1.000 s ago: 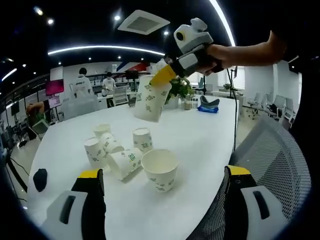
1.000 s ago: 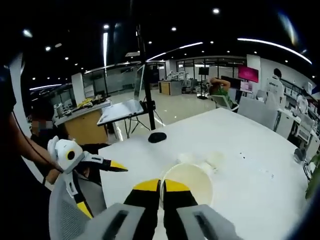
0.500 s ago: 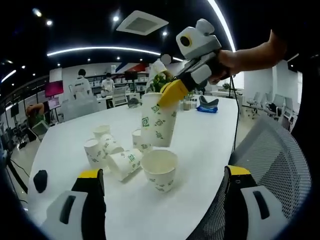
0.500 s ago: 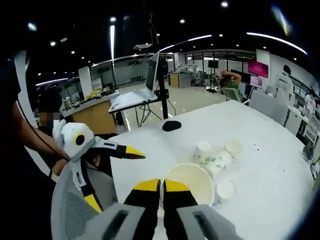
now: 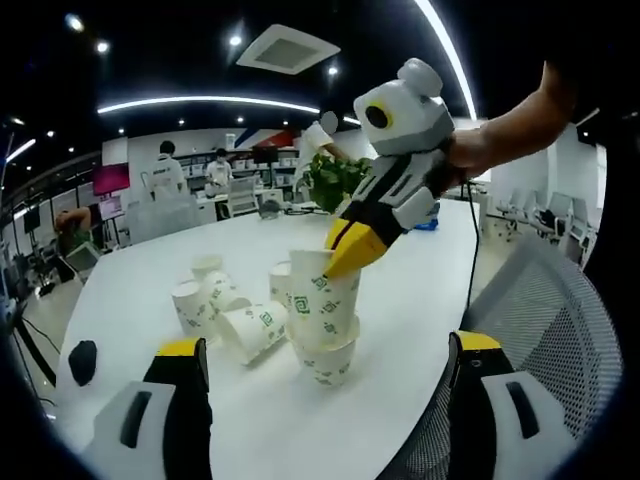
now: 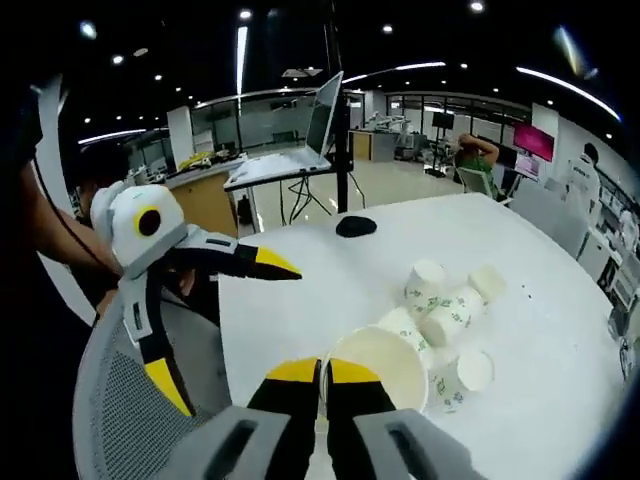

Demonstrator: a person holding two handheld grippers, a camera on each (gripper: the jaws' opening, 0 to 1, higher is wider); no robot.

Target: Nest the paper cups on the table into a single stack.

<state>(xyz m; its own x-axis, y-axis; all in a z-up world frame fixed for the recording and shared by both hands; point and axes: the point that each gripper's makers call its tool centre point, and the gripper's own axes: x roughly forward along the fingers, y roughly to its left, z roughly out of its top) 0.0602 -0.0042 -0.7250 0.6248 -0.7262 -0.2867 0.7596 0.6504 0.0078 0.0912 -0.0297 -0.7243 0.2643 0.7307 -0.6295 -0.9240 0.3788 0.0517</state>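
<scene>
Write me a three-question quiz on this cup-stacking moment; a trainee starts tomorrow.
1. True or false: the right claw grips a paper cup by its rim.
2. Where does that cup sit? A) lowered into an upright cup B) lying on the white table C) on the mesh chair
3. The left claw is ____.

Key: 1 true; 2 A; 3 open.

Open-plan office, dark ceiling, long curved light strips (image 5: 200,100) and round spotlights overhead. Square ceiling vent (image 5: 291,50) beside strips. Big white table (image 6: 330,270) as landmark: grey mesh chair (image 5: 545,320) at its near edge, potted green plant (image 5: 335,180) at far end, laptop on tripod stand (image 6: 325,130) on glossy floor beyond it, desks and people further behind.
</scene>
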